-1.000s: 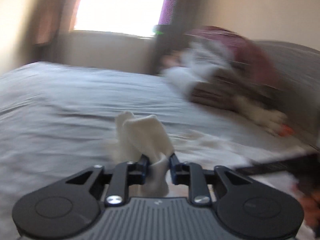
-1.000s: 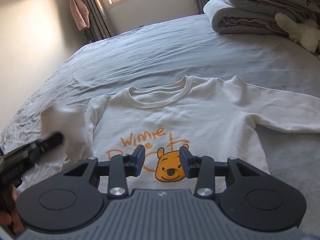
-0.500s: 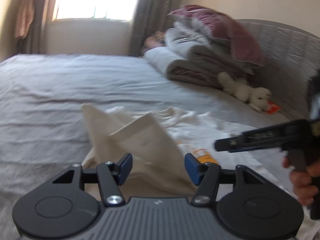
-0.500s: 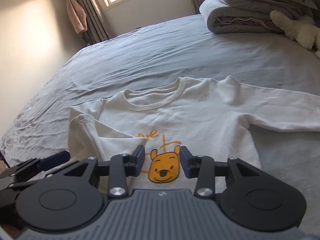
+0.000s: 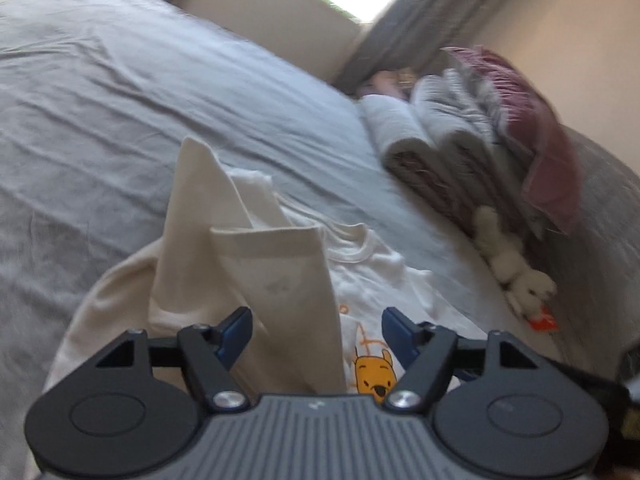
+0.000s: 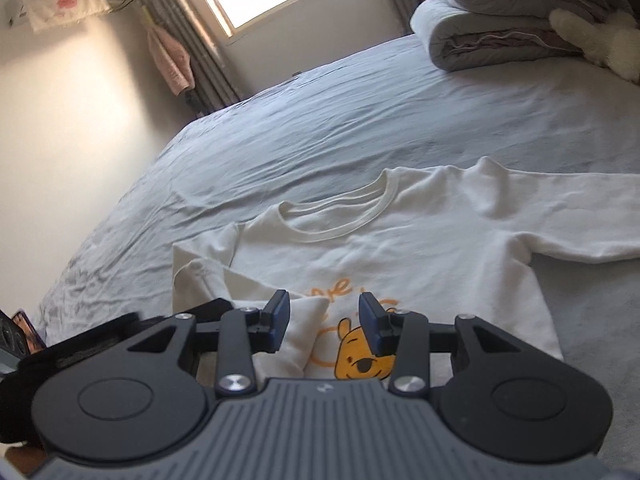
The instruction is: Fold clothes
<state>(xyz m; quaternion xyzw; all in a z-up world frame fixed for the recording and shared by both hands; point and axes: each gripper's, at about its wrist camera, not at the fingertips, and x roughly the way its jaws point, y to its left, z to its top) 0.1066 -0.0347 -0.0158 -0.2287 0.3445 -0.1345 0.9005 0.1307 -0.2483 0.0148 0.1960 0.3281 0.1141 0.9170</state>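
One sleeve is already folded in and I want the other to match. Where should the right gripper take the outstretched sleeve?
Grip the outstretched sleeve as near its cuff as reachable; the cuff itself lies out of frame. It lies flat and straight on the bed, so bring the open right gripper down from above, pinching across its width.

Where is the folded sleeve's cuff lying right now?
In the right wrist view, the cuff rests on the sweatshirt front, just left of the bear print.
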